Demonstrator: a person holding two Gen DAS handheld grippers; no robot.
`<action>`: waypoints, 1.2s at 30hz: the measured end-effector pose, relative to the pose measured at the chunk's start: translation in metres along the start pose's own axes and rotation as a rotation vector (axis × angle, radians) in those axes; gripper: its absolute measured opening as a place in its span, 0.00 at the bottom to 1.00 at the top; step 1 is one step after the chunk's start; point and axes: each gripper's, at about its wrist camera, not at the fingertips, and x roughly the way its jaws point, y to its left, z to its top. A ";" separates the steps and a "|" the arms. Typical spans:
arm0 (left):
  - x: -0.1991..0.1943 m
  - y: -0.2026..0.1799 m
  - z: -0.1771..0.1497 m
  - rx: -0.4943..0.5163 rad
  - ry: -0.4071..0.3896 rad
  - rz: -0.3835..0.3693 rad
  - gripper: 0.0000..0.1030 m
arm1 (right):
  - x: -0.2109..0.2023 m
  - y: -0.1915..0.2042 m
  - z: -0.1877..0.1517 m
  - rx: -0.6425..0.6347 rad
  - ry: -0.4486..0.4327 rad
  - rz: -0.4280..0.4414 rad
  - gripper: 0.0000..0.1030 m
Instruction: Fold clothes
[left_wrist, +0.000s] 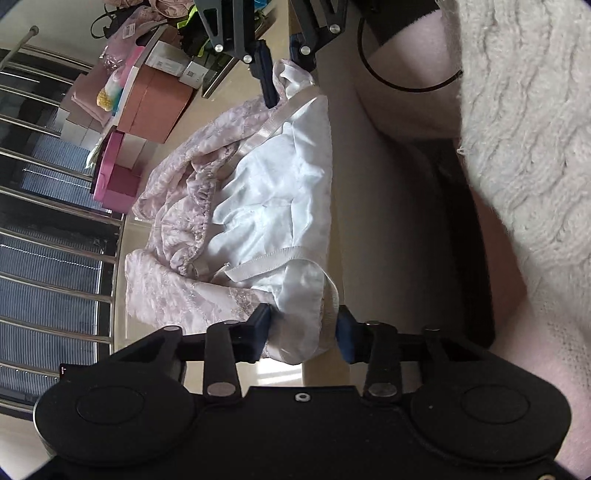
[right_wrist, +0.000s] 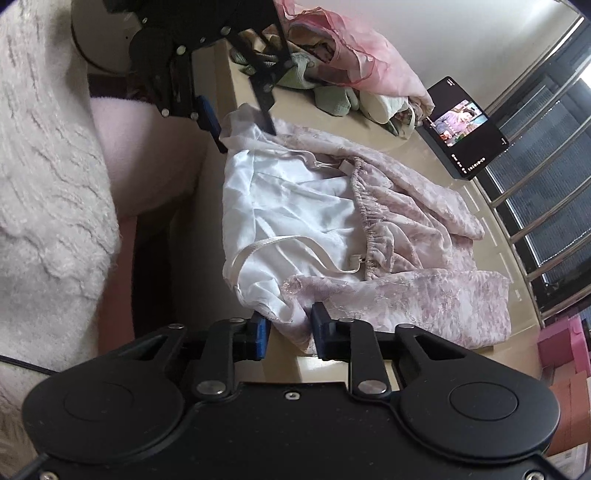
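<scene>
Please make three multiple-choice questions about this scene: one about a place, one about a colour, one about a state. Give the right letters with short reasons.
1. Where is the phone?
A. on the table, beyond the garment
B. on the floor
C. in a gripper

2. What colour is the garment's lining?
A. black
B. white
C. green

3. How is the garment now?
A. folded neatly
B. on a hanger
C. rumpled, gripped at two corners

Answers:
1 A: it stands on the tabletop behind the lace fabric.
2 B: the satin inside shows white.
3 C: the left gripper and right gripper each pinch a near corner.
</scene>
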 end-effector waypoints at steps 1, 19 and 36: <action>-0.002 0.002 0.001 -0.014 -0.001 -0.003 0.27 | -0.002 -0.001 -0.001 0.001 0.000 0.008 0.18; -0.019 -0.018 -0.024 0.140 0.118 0.126 0.76 | -0.029 0.045 -0.053 -0.246 0.057 -0.192 0.67; 0.018 -0.006 0.000 0.057 -0.030 0.085 0.55 | 0.009 0.043 -0.034 -0.325 -0.054 -0.222 0.39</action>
